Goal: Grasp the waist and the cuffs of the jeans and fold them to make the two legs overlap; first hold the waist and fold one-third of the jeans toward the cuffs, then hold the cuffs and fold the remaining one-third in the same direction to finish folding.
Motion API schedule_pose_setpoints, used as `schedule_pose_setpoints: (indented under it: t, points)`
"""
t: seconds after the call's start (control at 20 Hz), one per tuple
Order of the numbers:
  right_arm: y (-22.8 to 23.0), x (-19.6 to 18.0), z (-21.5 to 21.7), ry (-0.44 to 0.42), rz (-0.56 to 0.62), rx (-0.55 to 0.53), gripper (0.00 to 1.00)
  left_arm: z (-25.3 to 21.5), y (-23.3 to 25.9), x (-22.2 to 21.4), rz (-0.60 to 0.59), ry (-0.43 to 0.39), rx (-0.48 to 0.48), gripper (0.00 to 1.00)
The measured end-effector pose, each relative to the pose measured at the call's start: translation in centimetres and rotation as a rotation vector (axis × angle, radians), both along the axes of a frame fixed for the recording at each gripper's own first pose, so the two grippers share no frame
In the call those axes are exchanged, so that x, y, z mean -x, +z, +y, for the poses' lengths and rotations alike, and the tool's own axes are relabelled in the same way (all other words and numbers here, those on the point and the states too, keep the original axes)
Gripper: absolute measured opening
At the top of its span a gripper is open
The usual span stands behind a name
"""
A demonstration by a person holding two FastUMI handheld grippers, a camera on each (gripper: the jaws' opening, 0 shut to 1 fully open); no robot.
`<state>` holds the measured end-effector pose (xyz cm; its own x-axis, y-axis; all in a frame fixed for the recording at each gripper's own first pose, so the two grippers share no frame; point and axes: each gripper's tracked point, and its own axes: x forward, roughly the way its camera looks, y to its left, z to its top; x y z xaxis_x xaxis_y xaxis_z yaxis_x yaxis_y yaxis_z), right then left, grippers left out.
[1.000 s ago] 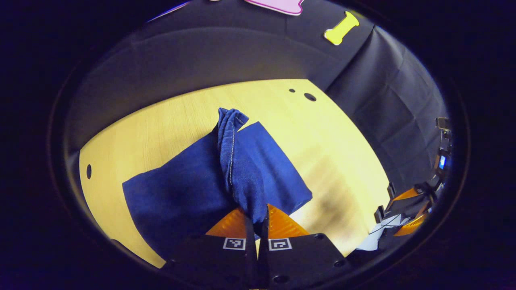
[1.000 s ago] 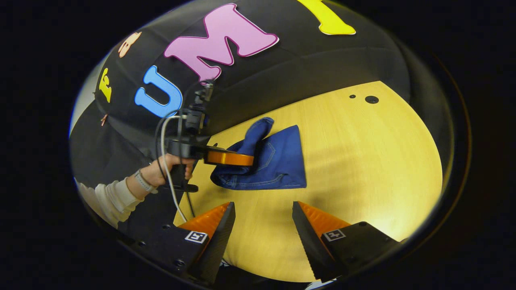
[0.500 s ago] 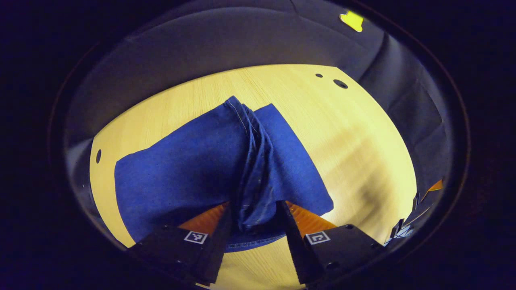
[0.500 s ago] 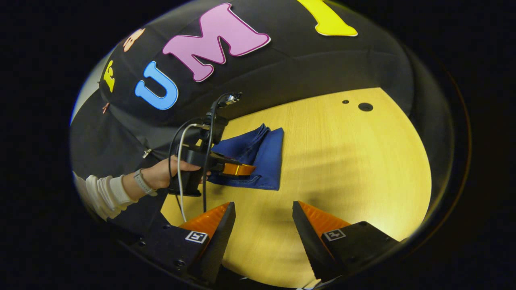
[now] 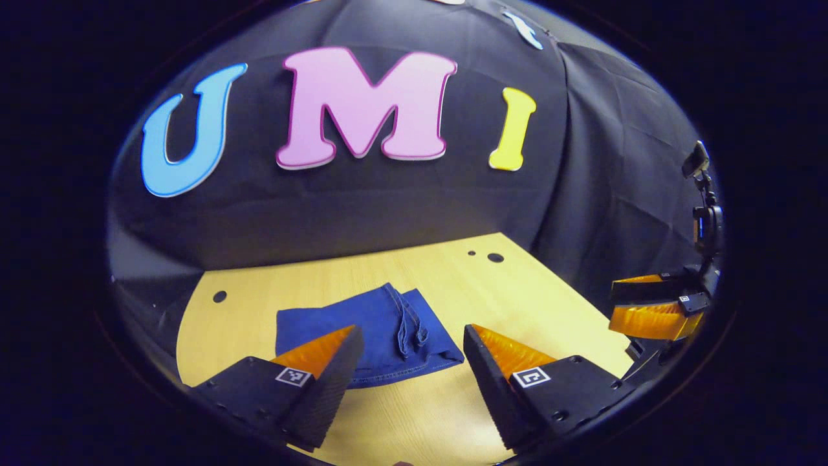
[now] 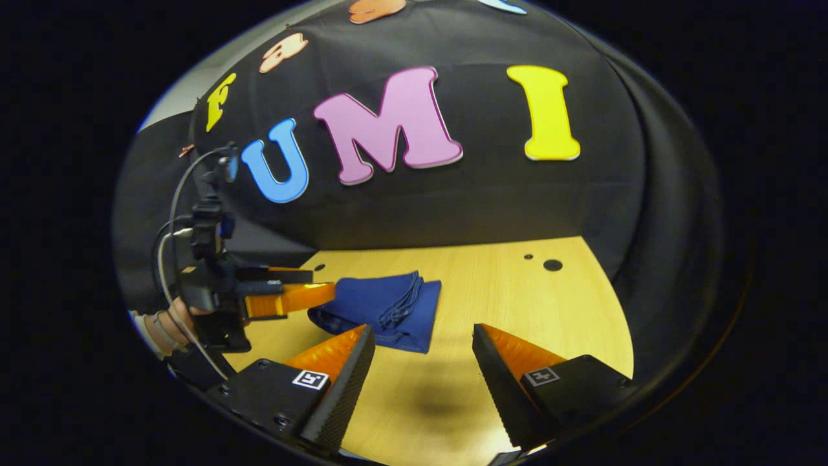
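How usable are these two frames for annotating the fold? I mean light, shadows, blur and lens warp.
Left gripper view: sharp, the folded blue denim jeans evenly lit on the pale wooden table, whose edges bow from the fisheye. Right gripper view: also sharp, with a soft dark shadow on the table between the open right gripper fingers; the left gripper looks small and warped near the rim.
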<state>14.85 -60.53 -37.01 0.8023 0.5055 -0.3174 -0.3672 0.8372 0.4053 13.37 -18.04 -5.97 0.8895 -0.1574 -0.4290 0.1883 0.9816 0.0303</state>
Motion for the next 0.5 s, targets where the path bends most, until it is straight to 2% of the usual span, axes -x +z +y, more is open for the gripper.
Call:
schedule_pose_setpoints:
  t: [0.15, 0.3, 0.5]
  points:
    - [5.9, 3.3, -1.1, -0.078, -0.133, 0.014, 0.96, 0.4, 6.1, 7.2, -0.162, 0.06, -0.008, 0.97]
    - [11.0, 6.9, -2.9, -0.174, -0.263, 0.049, 0.97, 0.7, 9.8, 13.7, -0.279, 0.127, 0.007, 0.96]
    - [16.2, 11.7, -5.7, -0.305, -0.377, 0.073, 0.97, 1.2, 12.3, 19.0, -0.371, 0.19, 0.015, 0.96]
